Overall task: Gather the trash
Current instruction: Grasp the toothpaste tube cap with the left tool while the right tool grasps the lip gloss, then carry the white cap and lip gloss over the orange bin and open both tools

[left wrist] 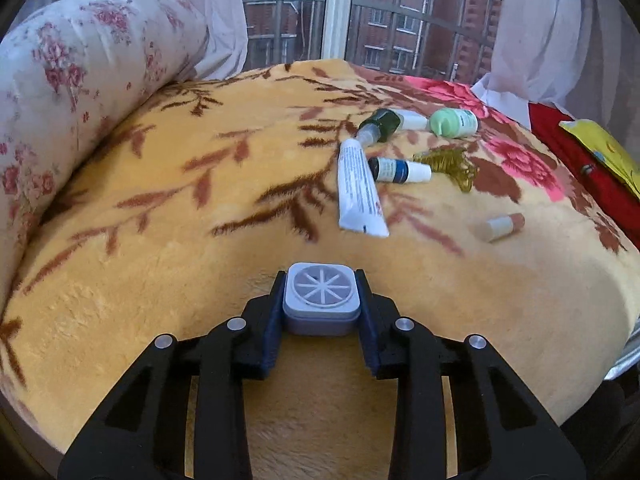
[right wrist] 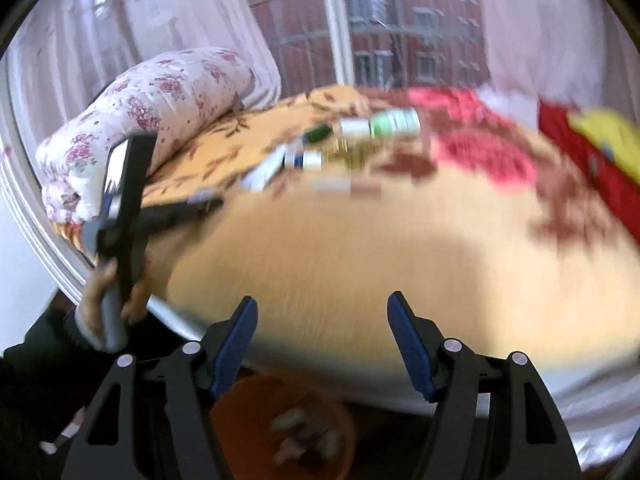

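Left wrist view looks down on the left gripper (left wrist: 322, 300), clenched on a small square white case (left wrist: 321, 297) with a spoked round inset in its lid; both blue pads (left wrist: 271, 332) press its sides, low over the yellow floral blanket (left wrist: 168, 264) on the bed.

Farther off and to the right the other trash lies loose on the blanket: a white tube (left wrist: 357, 189) lying lengthwise, a small blue-banded bottle (left wrist: 400, 169) just right of it, a dark green bottle (left wrist: 379, 124) beyond, a pale green jar (left wrist: 455, 122) on its side farther right, a gold wiry ornament (left wrist: 450, 164), and a tan-capped stick (left wrist: 502, 226) well apart on the near right. A rolled floral quilt (left wrist: 80, 80) fills the far left, below the window (left wrist: 360, 12).

Right wrist view, badly blurred, shows the right gripper (right wrist: 322, 344) released, nothing between its blue pads (right wrist: 410, 344). Only here appears an orange bin (right wrist: 280, 428) on the floor just under that gripper, near the bed's edge, holding a few pale scraps too smeared to name. Only here, too, at the left, the person's hand (right wrist: 106, 300) grips the handle of the other gripper. The square case is hidden in this view, and the far bottles are only streaks.
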`<state>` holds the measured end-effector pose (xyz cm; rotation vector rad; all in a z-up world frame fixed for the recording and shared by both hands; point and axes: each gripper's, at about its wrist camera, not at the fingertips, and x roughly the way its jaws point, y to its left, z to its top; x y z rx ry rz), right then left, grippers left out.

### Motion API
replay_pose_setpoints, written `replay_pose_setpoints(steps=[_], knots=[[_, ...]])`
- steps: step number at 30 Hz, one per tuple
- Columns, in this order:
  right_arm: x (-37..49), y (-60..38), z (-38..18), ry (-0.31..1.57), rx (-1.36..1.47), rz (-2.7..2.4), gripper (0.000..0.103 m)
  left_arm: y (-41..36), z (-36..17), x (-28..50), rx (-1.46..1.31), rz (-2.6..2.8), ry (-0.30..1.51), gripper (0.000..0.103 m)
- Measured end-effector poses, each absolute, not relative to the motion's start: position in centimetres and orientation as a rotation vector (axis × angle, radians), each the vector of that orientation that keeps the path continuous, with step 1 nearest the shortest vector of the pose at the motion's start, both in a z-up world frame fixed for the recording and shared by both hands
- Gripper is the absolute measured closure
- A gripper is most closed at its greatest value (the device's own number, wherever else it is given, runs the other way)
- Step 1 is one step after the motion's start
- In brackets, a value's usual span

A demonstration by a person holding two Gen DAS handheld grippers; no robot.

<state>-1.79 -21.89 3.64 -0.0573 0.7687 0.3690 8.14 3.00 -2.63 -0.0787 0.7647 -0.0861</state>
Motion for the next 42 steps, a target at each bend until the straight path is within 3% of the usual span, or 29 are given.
replay_pose_setpoints(steps=[6,9,17,20,25,27,29,31,34,42], knots=[[8.7,-18.3,3.5,0.761,-0.519,0.411,0.033,2.6,-3.0,8.0,-0.045,-0.085,0.723,0.071],[12.3,-17.5,1.8,0.809,-0.670,0.431,0.039,2.6,-3.0,8.1,-0.043,-0.084,0.723,0.071],[17.0,-15.0,-1.4,0.889,-0.778,0.629,0.042,2.8,-3.1,8.6,-0.074,-0.093,0.734,0.071],[19.5,-14.7,-2.1,0.956,-0.760,0.728,0.050,2.9,-3.1,8.6,-0.078,-0.095,0.735,0.071],[22.4,-15.2,-3.4,1.057,-0.666,0.839,0.051,2.7,-3.2,8.6,-0.060,-0.090,0.729,0.071],[22.8,-15.8,-3.4,1.080,-0.590,0.829,0.058,2.6,-3.2,8.7,-0.048,-0.084,0.726,0.071],[22.1,-16.0,-3.1,1.070,-0.555,0.787,0.076,2.4,-3.2,8.8,-0.047,-0.080,0.725,0.071],[20.0,-15.4,-2.9,1.028,-0.607,0.727,0.084,2.4,-3.3,8.8,-0.048,-0.077,0.725,0.071],[18.3,-14.8,-2.7,1.015,-0.624,0.657,0.085,2.3,-3.3,8.9,-0.049,-0.073,0.726,0.071],[18.3,-18.0,-1.0,1.123,-0.269,0.565,0.085,2.6,-3.2,8.9,-0.071,-0.079,0.729,0.071]])
